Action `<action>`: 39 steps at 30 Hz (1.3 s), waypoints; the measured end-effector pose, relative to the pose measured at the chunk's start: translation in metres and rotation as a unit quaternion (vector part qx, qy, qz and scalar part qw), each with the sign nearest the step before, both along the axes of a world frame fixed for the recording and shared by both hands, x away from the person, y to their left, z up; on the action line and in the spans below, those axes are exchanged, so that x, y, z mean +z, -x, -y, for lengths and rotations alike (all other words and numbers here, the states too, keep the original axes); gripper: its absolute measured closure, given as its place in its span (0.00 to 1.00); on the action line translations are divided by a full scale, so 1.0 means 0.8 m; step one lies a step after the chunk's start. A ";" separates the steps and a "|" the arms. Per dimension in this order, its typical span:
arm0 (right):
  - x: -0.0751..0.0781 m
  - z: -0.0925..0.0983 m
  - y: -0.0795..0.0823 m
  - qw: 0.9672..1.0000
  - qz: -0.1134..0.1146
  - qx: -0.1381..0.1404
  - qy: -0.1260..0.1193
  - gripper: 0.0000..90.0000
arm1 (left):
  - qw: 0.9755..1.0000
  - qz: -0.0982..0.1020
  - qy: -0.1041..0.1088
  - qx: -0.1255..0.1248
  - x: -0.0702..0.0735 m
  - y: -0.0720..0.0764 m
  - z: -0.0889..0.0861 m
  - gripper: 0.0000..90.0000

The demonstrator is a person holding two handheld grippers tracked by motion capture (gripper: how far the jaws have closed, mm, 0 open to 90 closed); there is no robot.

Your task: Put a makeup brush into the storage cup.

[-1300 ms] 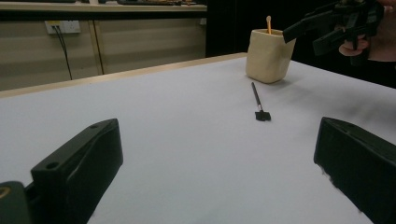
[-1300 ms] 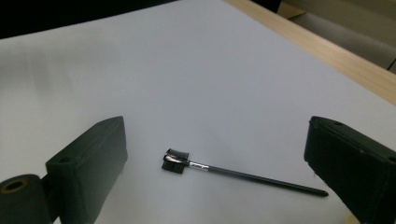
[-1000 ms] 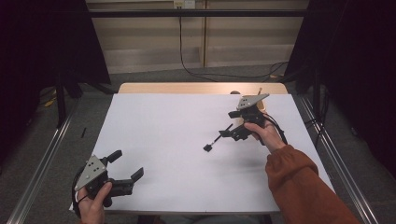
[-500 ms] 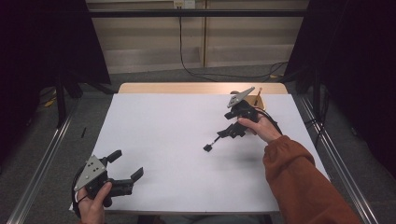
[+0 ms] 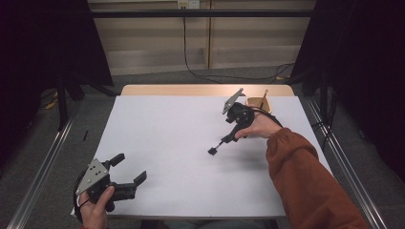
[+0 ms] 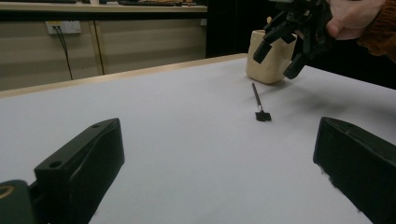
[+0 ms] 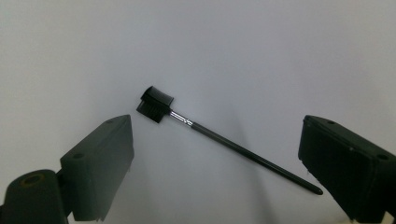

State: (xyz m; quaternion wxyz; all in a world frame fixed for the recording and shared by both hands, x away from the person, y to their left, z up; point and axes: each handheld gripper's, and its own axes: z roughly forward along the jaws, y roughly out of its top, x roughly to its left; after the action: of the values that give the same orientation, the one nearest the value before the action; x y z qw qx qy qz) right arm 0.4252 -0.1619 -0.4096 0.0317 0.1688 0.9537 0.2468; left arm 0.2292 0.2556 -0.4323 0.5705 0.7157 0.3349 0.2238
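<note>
White-covered table [image 5: 157, 143]: slim black makeup brush with stiff comb head [image 7: 205, 131], light, rigid, lies between right gripper's [image 7: 215, 177] spread, empty fingers; grasp mid-handle.

**Brush mid-table, cup at far right**

Brush [image 5: 220, 143] is lying on the table [image 5: 162, 133], right of centre, head toward the near side. Cup [image 5: 258, 103] is sitting behind it at the far right edge. Right gripper [image 5: 237, 125] is hovering over the brush handle; left gripper [image 5: 128, 172] is sitting at the near-left corner, well apart.
</note>
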 end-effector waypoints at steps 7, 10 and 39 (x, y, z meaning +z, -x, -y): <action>-0.018 -0.018 -0.007 0.997 -0.020 0.036 0.067 0.27 | 1.000 0.000 -0.001 -0.002 0.000 0.000 0.000 0.02; -0.024 -0.021 -0.010 0.995 -0.022 0.045 0.089 0.32 | 1.000 -0.001 0.000 -0.004 -0.001 -0.001 0.000 0.02; -0.054 -0.042 -0.013 0.983 -0.022 0.121 0.137 0.73 | 1.000 -0.003 -0.002 -0.009 -0.001 -0.001 0.001 0.02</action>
State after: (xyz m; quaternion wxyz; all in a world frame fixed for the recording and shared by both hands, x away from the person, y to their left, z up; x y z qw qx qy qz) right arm 0.4359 -0.1285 -0.4525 0.0037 0.0515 0.9924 0.1121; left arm 0.2299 0.2547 -0.4334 0.5700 0.7204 0.3299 0.2177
